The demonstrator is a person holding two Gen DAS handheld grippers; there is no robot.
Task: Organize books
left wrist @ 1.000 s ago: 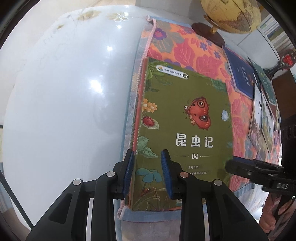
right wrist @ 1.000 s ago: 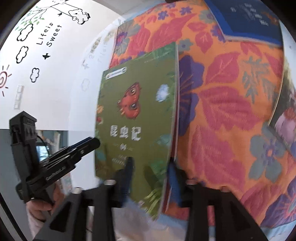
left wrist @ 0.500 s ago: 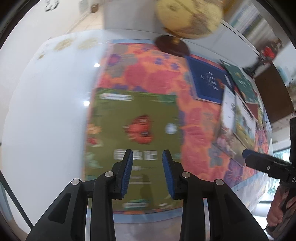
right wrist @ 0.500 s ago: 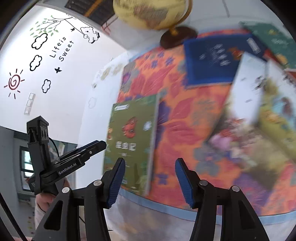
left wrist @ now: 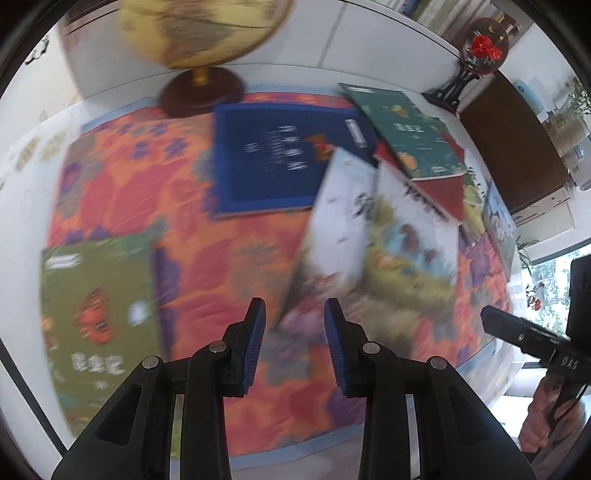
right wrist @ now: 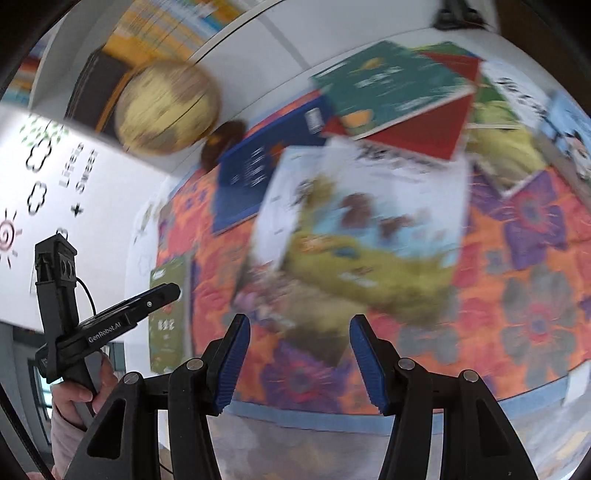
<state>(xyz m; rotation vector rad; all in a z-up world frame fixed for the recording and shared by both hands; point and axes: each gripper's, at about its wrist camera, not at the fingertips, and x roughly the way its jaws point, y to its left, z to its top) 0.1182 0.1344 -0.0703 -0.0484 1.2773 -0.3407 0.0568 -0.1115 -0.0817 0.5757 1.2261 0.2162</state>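
Observation:
My left gripper (left wrist: 294,347) is open a narrow gap above the floral cloth (left wrist: 229,266), holding nothing. The green butterfly book (left wrist: 99,325) lies flat at the cloth's left end, well left of it. My right gripper (right wrist: 299,362) is open wider and also empty. It hangs just in front of a white book with a landscape cover (right wrist: 362,229). That book overlaps a blue book (right wrist: 258,173), a dark green book (right wrist: 388,85) and a red one (right wrist: 436,129) in a loose pile. The picture is blurred by motion.
A globe (left wrist: 199,33) on a brown base stands at the back of the white table, behind the blue book. A red flower ornament (left wrist: 480,48) on a black stand is at the back right. More books lie at the cloth's right end (right wrist: 569,125).
Both grippers have swung right, away from the green butterfly book, which now lies alone at the left. The right jaws no longer straddle its edge. The book pile has come into view.

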